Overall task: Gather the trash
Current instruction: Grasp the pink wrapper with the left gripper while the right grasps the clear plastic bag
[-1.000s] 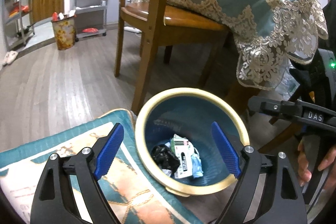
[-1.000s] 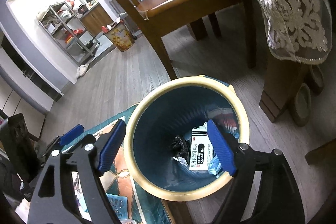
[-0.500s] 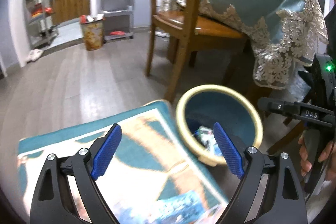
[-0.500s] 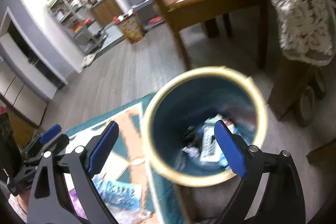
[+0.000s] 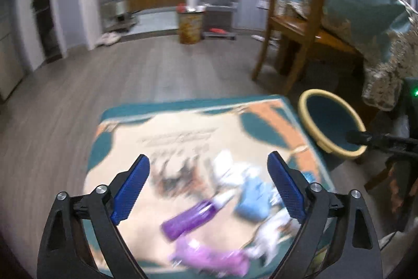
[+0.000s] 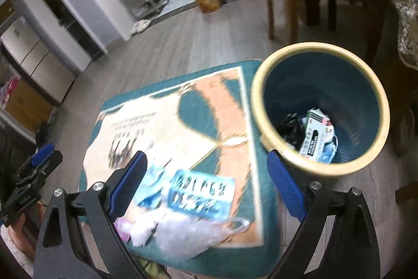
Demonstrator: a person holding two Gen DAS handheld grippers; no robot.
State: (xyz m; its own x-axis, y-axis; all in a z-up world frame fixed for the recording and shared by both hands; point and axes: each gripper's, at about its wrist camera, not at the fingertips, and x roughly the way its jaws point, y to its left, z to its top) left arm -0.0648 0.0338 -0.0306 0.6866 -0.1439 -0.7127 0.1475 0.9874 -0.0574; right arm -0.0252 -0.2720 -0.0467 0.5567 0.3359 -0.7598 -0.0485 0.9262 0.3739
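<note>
Nearest the lens, the left hand-held gripper [image 5: 207,187] has its blue fingers spread wide with nothing between them, and the right hand-held gripper [image 6: 206,183] is likewise spread and empty. A second ago both looked straight down into the bin; both views have since swung away from it and back over the rug [image 5: 183,127], which suggests a drop-off is done and the next pick-up is beginning. Just beyond the left fingers, litter lies in a loose heap on the rug's near end: a purple tube [image 5: 192,218] whose long axis runs diagonally, its pale cap pointing up and to the right toward the bin side; a pink wrapper [image 5: 211,256] in front of it; a blue crumpled piece [image 5: 252,201] beside it; and white scraps further right, all smeared by motion blur. In the right view a crumpled white plastic bag [image 6: 180,234] lies closest, with a flat blue-and-white packet [image 6: 202,194] just behind it, its long side lying roughly crosswise, tilted slightly down to the right. Past the rug's far right corner stands the bin [image 6: 317,47], upright on the wooden floor and already holding a white carton, something black and a bluish scrap. Behind it are a wooden chair [image 5: 292,25] and, far off, a patterned bucket [image 5: 190,26] by the shelves.
</note>
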